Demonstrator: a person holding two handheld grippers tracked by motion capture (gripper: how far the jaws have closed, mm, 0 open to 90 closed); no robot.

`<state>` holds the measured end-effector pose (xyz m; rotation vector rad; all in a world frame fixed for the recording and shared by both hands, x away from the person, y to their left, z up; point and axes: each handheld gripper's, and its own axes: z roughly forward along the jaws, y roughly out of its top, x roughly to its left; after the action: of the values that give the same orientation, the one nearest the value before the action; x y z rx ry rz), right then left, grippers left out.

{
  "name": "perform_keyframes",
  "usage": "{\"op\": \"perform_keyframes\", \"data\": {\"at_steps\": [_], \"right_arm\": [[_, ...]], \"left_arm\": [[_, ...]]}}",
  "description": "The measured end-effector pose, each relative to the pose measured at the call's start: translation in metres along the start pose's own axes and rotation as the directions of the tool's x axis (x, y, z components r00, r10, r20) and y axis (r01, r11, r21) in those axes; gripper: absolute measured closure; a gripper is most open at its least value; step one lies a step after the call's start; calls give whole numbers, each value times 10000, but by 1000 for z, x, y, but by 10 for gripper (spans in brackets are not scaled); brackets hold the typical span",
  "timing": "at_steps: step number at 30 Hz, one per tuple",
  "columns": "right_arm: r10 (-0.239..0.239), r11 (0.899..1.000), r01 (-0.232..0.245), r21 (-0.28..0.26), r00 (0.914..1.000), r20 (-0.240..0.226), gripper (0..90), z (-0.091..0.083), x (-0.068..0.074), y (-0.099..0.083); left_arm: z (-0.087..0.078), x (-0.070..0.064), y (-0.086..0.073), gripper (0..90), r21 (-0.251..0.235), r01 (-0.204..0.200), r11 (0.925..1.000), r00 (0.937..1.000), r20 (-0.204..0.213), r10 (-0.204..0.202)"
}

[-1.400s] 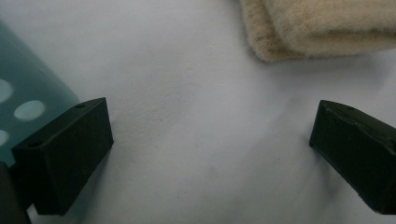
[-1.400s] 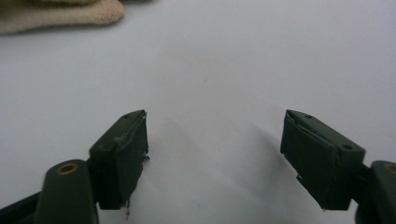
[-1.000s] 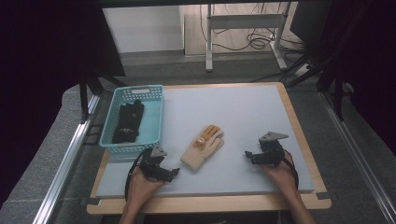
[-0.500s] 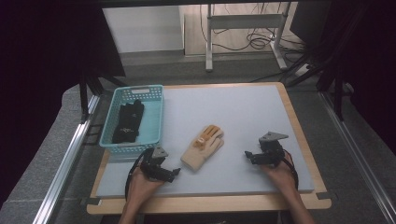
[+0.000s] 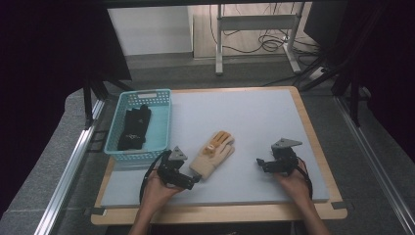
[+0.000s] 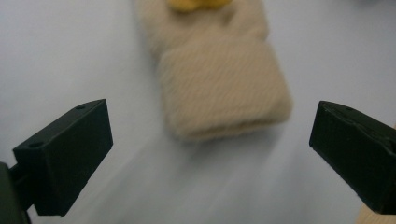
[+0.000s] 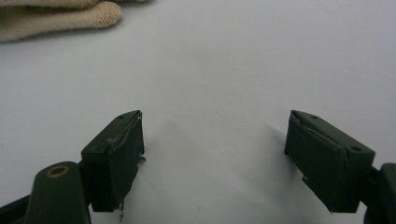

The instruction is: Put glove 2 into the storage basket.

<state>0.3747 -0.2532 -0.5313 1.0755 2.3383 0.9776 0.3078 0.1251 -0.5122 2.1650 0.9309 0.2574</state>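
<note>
A beige knit glove [image 5: 213, 152] with yellow on its palm lies flat on the grey mat, cuff toward the person. My left gripper [image 5: 192, 179] rests on the mat just short of that cuff [image 6: 224, 93], jaws wide apart and nothing between them. My right gripper [image 5: 261, 163] sits open on bare mat to the glove's right, pointing left; the glove's fingertips [image 7: 105, 13] lie well ahead of it. A black glove [image 5: 134, 128] lies inside the turquoise basket [image 5: 163, 122] at the table's left.
The grey mat [image 5: 254, 122] covers a wooden table with bare room at the back and right. Metal rails run along both sides of the table. A desk frame and cables stand on the floor beyond the far edge.
</note>
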Motion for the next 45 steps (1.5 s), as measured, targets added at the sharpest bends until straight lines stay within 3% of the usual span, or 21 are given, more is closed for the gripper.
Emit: {"op": "perform_keyframes", "data": {"at_steps": [9,17,23,25,27,32,39,45], "right_arm": [[0,10000,0,-1,10000,-1,191,0,0,0],[3,10000,-3,1,10000,-4,191,0,0,0],[8,10000,-8,-8,10000,-12,191,0,0,0],[11,10000,-11,-9,10000,-13,191,0,0,0],[10,10000,-10,-9,10000,-13,191,0,0,0],[4,10000,-4,4,10000,-6,191,0,0,0],[5,10000,-5,1,10000,-6,191,0,0,0],[16,10000,-16,-4,10000,-12,190,0,0,0]], "left_arm": [[20,-7,38,0,204,-51,9998,10000,31,50],[57,-2,63,0,810,70,9967,9998,-177,-55],[87,-3,71,5,1793,-249,9835,9970,-680,377],[92,-3,71,57,2023,-371,9786,9955,-775,538],[90,0,71,146,1964,-301,9801,9978,-528,412],[83,6,68,407,1729,-140,9848,9984,-512,231],[77,16,69,510,1638,353,9859,9993,-201,-325],[59,26,81,513,1348,645,9888,9975,-383,-598]]}}
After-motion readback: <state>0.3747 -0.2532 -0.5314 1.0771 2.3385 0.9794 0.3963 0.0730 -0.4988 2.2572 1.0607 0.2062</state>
